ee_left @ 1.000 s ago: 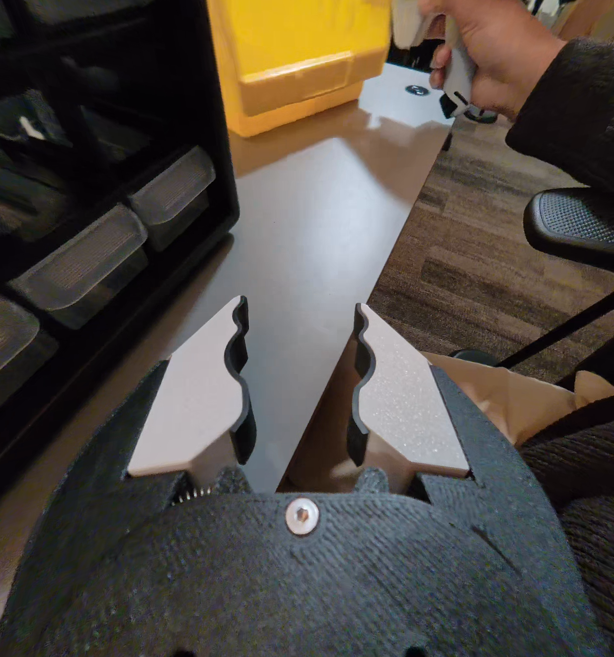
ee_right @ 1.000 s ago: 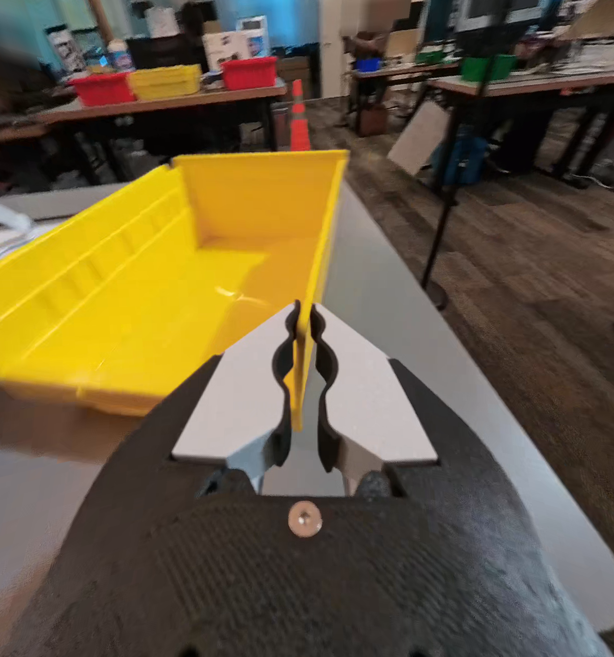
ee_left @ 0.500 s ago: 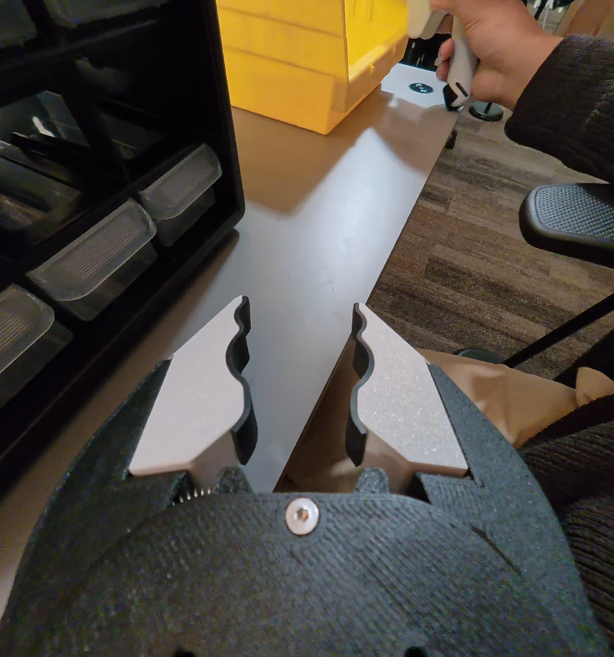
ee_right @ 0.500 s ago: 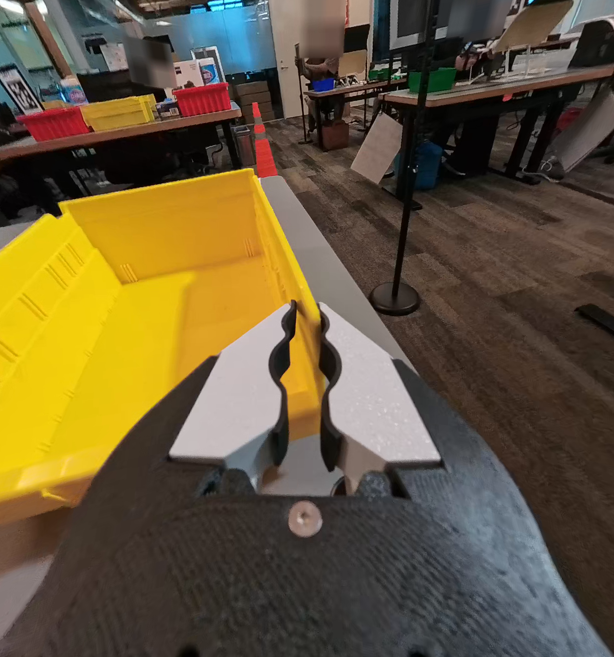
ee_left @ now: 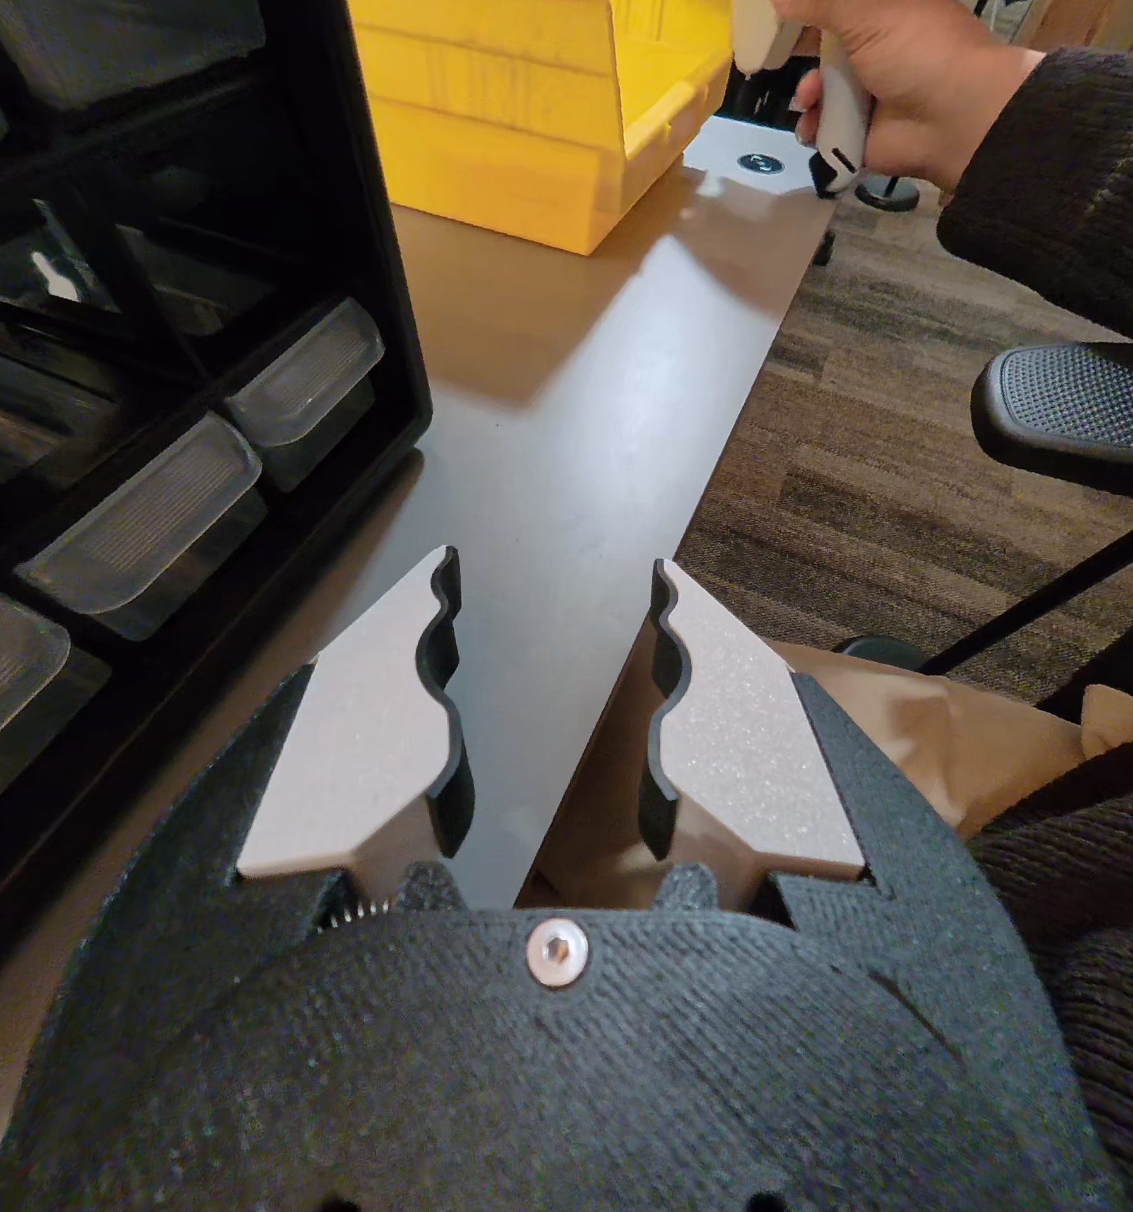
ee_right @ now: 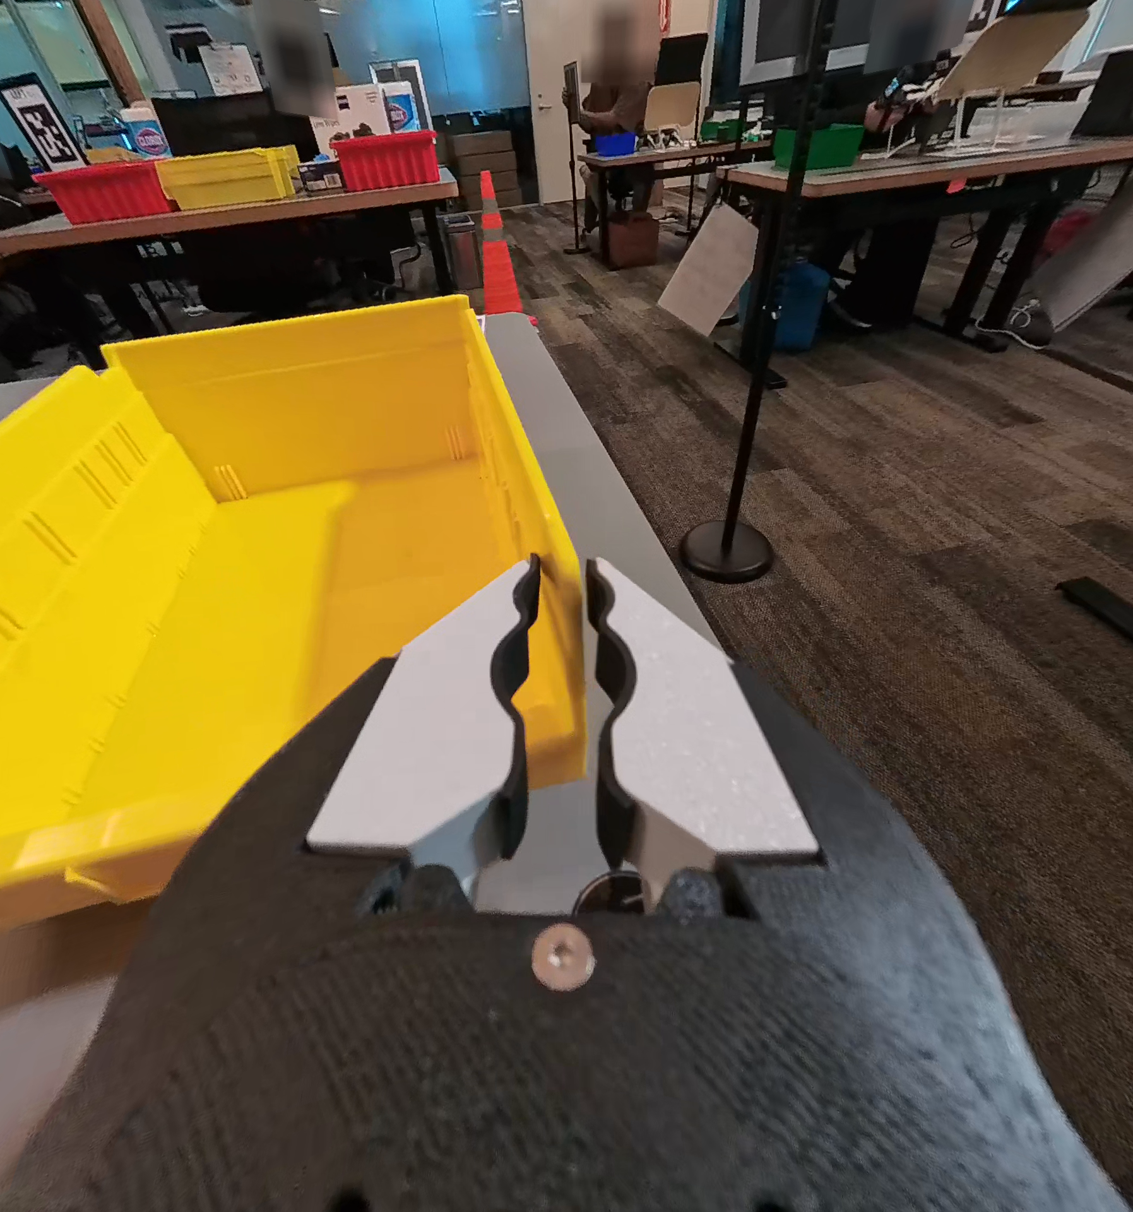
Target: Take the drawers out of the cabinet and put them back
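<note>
- Since the earlier frames, the yellow bin (ee_right: 235,590) has swung round in the right wrist view — we now look along its length, and it sits lower and squarer on the counter (ee_left: 550,459).
- Right hand-held gripper (ee_right: 562,570): jaws nearly together, astride the bin's right side wall near its front corner. There's a sliver of gap on the right side, so we can't tell if it's truly clamped or just loosened.
- Left hand-held gripper (ee_left: 554,564): jaws wide apart, holding nothing, hovering over the counter edge beside the cabinet (ee_left: 367,275).
- Task's things: the clear drawers (ee_left: 150,518) sit in the bottom row of the black cabinet, at the left of the left wrist view, fronts slightly proud. Slots above look dark; we can't tell whether they're empty.
- The left wrist view also shows the person's right hand (ee_left: 891,85) on the other gripper's handle, above the bin's front right corner.
- Our read: the bin is being placed or repositioned; drawer work not started here.
- Risks:
  - Thin-wall pinch near a corner — the bin could twist or slip if lifted again.
  - Bin is close to the counter's right edge; a nudge on release could push it off.
  - Drawers are clear and slick, so a shallow lip grip by the left gripper may pop off.
</note>
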